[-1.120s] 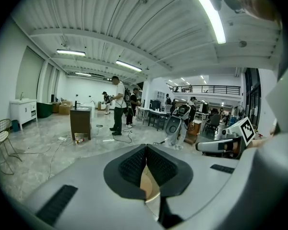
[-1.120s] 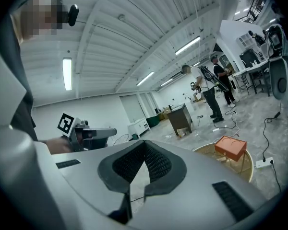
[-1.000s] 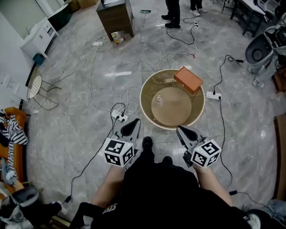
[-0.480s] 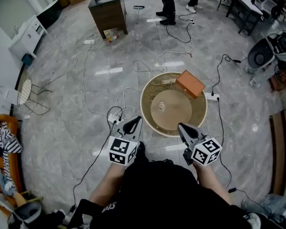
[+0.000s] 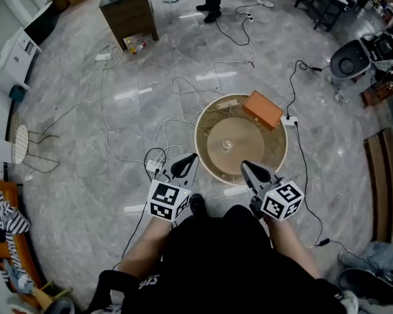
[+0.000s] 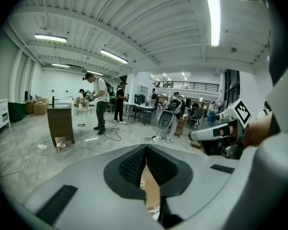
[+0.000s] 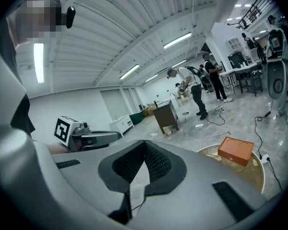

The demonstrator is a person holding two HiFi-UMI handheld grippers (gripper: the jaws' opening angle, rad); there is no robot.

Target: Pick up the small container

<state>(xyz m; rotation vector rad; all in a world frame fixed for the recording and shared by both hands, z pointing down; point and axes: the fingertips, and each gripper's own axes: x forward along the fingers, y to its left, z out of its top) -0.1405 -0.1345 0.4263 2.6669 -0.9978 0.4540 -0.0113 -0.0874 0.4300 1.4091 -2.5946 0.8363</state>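
Head view looks steeply down on a round table [image 5: 249, 161] with a tan top and a pale rim, standing on a grey marbled floor [image 5: 85, 195]. The small container [image 5: 227, 144] stands upright near the middle of that table's top. It is a tiny, pale, whitish thing with a rounded outline, too small to make out a lid or its material. An orange box [image 5: 262, 109] lies at the table's far right edge, well apart from the container. The left gripper [image 5: 192, 156] hangs just off the table's near left rim and the right gripper [image 5: 243, 165] at its near rim, both clear of the container. Left gripper view shows those jaws clenched together with nothing between them. Right gripper view shows the same, the pads meeting at the tip, empty.
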